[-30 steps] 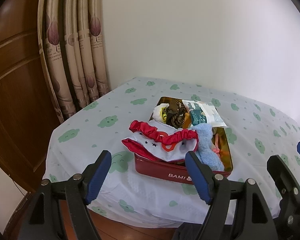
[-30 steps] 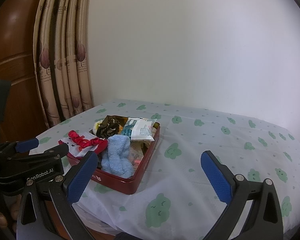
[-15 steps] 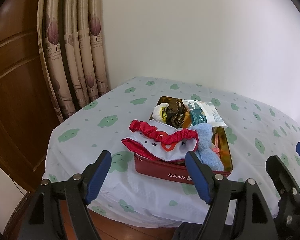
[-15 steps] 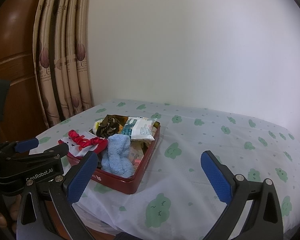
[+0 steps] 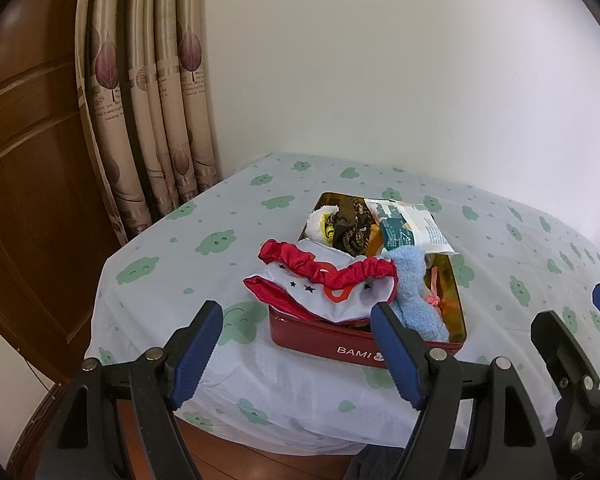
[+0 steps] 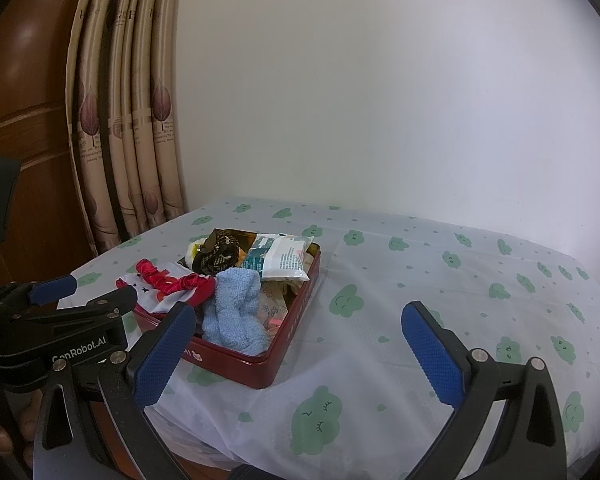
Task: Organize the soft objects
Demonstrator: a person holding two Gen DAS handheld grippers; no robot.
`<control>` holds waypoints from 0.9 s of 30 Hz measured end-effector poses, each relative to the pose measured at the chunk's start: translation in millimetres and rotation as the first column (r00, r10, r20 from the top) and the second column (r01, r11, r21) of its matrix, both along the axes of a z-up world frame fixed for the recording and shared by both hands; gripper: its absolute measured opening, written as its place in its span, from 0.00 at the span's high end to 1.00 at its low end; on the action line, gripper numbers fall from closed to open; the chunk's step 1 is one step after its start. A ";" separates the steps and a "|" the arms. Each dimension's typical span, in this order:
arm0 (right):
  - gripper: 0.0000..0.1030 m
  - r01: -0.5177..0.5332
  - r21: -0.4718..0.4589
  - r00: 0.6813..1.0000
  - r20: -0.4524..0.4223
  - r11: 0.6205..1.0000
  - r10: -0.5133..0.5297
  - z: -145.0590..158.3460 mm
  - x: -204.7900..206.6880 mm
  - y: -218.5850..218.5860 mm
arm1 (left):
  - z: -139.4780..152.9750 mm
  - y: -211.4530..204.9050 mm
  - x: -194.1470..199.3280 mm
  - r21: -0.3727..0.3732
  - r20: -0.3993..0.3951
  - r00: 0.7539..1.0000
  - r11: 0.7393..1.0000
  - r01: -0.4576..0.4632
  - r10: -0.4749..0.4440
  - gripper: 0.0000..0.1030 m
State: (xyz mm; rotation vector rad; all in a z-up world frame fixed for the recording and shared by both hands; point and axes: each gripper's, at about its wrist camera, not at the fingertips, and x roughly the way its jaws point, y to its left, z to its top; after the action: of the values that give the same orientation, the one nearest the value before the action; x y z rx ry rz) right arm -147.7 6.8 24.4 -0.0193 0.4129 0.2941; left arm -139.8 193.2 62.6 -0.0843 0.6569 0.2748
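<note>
Nothing has shifted since the earlier frames: the left gripper (image 5: 296, 350) and right gripper (image 6: 298, 354) still hover with jaws spread, holding nothing. The red rectangular tin (image 5: 324, 343) sits at 12 o'clock on the cloud-printed surface (image 6: 440, 280), its light-blue fluffy sock (image 5: 414, 296) and red satin scrunchie (image 5: 320, 268) heaped inside. Leaf-patterned beige curtains (image 5: 148, 120) hang at 10 o'clock.

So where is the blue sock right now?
The blue sock lies in the red tin at its near edge, right of the red scrunchie.
</note>
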 end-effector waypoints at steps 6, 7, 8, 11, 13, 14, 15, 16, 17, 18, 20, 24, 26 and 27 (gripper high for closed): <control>0.01 -0.002 0.000 1.000 -0.002 1.000 0.002 0.1 0.3 -0.1 | -0.4 0.5 0.0 -0.005 0.000 1.000 1.000 0.003 -0.003 0.24; 0.01 -0.003 0.001 1.000 -0.003 1.000 0.003 0.1 -0.1 -0.6 | -0.8 0.5 0.1 -0.006 -0.001 1.000 1.000 0.002 -0.002 0.24; 0.01 -0.001 0.001 1.000 0.000 1.000 0.001 0.2 0.3 0.0 | -1.1 0.3 0.0 -0.004 -0.003 1.000 1.000 0.000 0.000 0.24; 0.01 -0.003 0.000 1.000 -0.001 1.000 0.003 -0.4 0.4 -0.8 | -1.3 -0.7 -0.1 0.000 -0.004 1.000 1.000 0.000 0.000 0.24; 0.01 0.001 0.000 1.000 -0.004 1.000 -0.001 -0.4 0.6 -0.3 | -1.4 -0.8 -0.1 0.000 -0.004 1.000 1.000 -0.001 0.001 0.24; 0.01 0.002 0.002 1.000 -0.006 1.000 -0.002 -0.6 0.6 -0.3 | -1.4 -0.8 -0.2 0.002 -0.004 1.000 1.000 -0.002 0.002 0.24; 0.01 0.002 0.003 1.000 -0.008 1.000 -0.002 -0.7 0.6 -0.4 | -1.5 -0.9 -0.9 0.003 -0.004 1.000 1.000 -0.003 0.003 0.24; 0.01 0.002 0.002 1.000 -0.007 1.000 -0.002 -0.8 0.8 -0.1 | -1.4 -0.5 0.1 0.000 -0.005 1.000 1.000 -0.003 0.003 0.24; 0.01 0.002 0.002 1.000 -0.006 1.000 -0.002 -0.8 0.8 -0.3 | -1.5 -0.4 0.1 -0.003 -0.005 1.000 1.000 -0.001 0.001 0.24; 0.01 0.003 0.002 1.000 -0.006 1.000 -0.003 -0.9 0.6 -0.5 | -1.5 -0.2 0.0 -0.006 -0.007 1.000 1.000 0.000 0.000 0.24; 0.01 0.003 0.002 1.000 -0.006 1.000 -0.003 -1.2 0.8 -0.5 | -1.0 -0.3 0.1 -0.004 -0.007 1.000 1.000 -0.004 0.004 0.24; 0.01 0.004 0.001 1.000 -0.005 1.000 -0.004 -1.2 0.3 -0.8 | -0.2 -0.6 -0.4 -0.005 -0.008 1.000 1.000 -0.005 0.005 0.24; 0.01 0.003 0.002 1.000 -0.006 1.000 -0.003 -1.1 0.7 -0.7 | -0.2 -0.5 -0.1 -0.005 -0.008 1.000 1.000 -0.005 0.005 0.24; 0.01 0.004 0.003 1.000 -0.007 1.000 -0.004 -1.0 0.7 -0.6 | -0.1 -0.4 -0.3 -0.007 -0.007 1.000 1.000 -0.005 0.005 0.24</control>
State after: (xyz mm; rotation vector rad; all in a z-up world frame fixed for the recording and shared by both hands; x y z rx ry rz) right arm -147.0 6.2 23.3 -0.0147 0.4190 0.2908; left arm -140.1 192.8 62.4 -0.0914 0.6651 0.2775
